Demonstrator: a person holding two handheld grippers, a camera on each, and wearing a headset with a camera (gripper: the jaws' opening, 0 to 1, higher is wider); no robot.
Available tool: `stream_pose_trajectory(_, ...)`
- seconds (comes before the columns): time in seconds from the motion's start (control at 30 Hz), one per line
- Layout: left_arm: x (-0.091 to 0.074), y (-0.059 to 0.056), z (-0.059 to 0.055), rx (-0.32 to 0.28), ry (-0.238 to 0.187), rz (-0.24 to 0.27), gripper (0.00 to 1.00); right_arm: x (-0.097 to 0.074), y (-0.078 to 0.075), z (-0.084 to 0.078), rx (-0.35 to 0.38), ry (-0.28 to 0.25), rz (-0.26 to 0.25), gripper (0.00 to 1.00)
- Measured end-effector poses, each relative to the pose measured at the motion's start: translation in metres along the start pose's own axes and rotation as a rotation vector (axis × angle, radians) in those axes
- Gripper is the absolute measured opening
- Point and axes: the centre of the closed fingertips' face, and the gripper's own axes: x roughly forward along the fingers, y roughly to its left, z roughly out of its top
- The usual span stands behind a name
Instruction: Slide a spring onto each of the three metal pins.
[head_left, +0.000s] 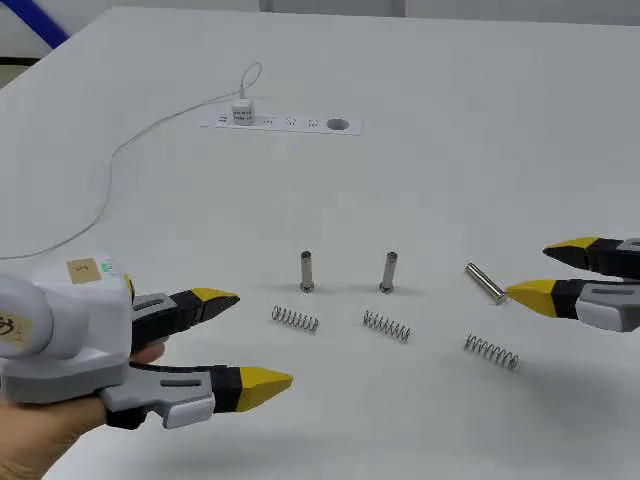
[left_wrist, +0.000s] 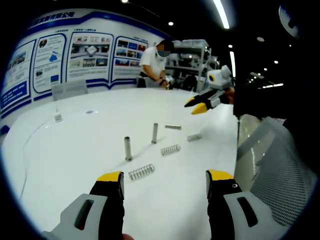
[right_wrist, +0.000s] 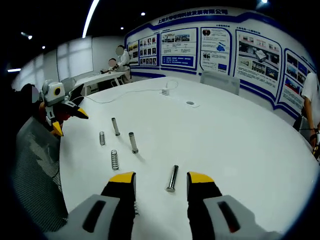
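Two metal pins stand upright on the white table, the left pin (head_left: 306, 271) and the middle pin (head_left: 389, 272). A third pin (head_left: 485, 283) lies flat to their right. Three springs lie in front: the left spring (head_left: 295, 319), the middle spring (head_left: 386, 326) and the right spring (head_left: 490, 351). My left gripper (head_left: 242, 338) is open at the near left, apart from the springs, with the nearest spring (left_wrist: 141, 171) just ahead of its jaws. My right gripper (head_left: 560, 272) is open at the right edge, jaws either side of the lying pin (right_wrist: 172, 178).
A white power strip (head_left: 283, 122) with a plug and a thin cable (head_left: 120, 150) lies at the back of the table. A person (left_wrist: 154, 62) stands at a far bench. Grey mesh of a chair (right_wrist: 35, 170) is by the table's edge.
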Motion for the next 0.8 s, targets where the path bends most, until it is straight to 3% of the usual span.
stream_pose_trajectory(0.4, 0.0, 0.001, -0.001, -0.002, -0.001, 0.004, 0.68, 0.033, -0.014, 0.003, 0.003, 0.092, -0.023, 0.31)
stream_pose_trajectory(0.8, 0.0, 0.003, -0.001, -0.005, -0.001, 0.01, 0.67, 0.064, -0.02, -0.016, 0.017, 0.236, -0.044, 0.22)
